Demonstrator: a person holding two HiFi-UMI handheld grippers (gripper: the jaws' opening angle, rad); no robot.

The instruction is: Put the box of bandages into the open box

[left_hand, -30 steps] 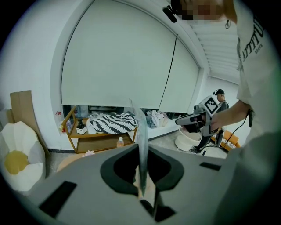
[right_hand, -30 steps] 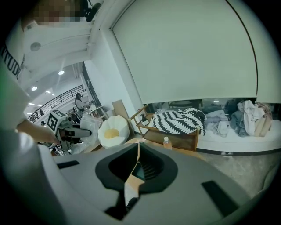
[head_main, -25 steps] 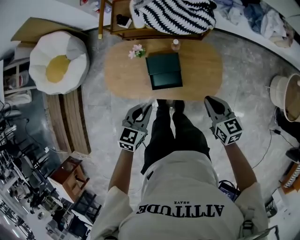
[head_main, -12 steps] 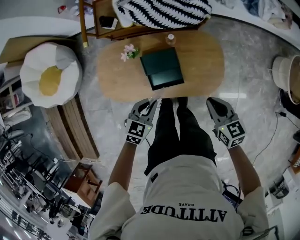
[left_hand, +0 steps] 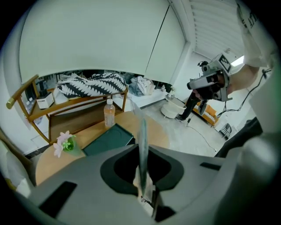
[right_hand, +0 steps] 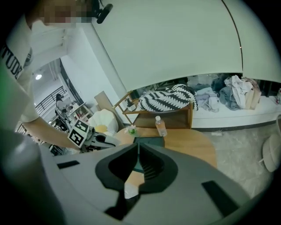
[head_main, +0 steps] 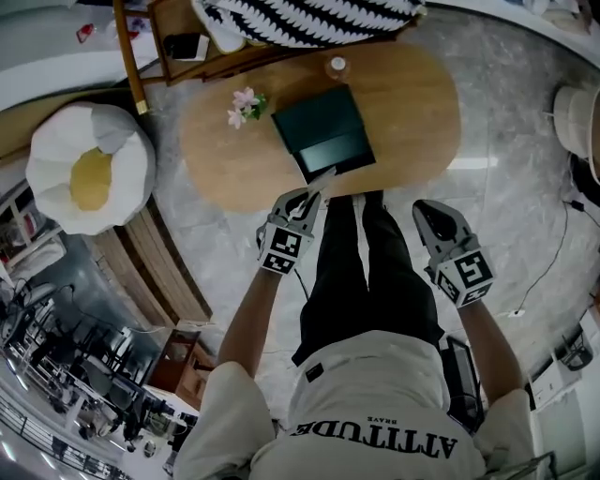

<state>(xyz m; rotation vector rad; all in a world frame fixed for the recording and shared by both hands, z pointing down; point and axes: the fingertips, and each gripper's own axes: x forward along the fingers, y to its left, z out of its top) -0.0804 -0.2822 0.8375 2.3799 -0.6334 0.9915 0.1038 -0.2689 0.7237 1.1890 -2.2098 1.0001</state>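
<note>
A dark green open box (head_main: 323,134) lies in the middle of the oval wooden table (head_main: 412,122), also seen in the left gripper view (left_hand: 108,139) and the right gripper view (right_hand: 149,141). My left gripper (head_main: 309,195) hovers at the table's near edge, just short of the green box. It is shut on a thin flat box of bandages (head_main: 322,178), which shows edge-on between the jaws (left_hand: 142,145). My right gripper (head_main: 433,220) hangs over the floor right of the person's legs, shut with nothing in it (right_hand: 137,151).
A small pink flower (head_main: 242,103) and a plastic bottle (head_main: 336,67) stand on the table beside the green box. A wooden rack with a striped cushion (head_main: 281,19) is behind the table. A white and yellow beanbag (head_main: 89,169) and a slatted bench (head_main: 155,272) lie left.
The person has stepped toward the table. Both grippers came forward; the left one, still holding the bandage box, now reaches the table's near edge.
</note>
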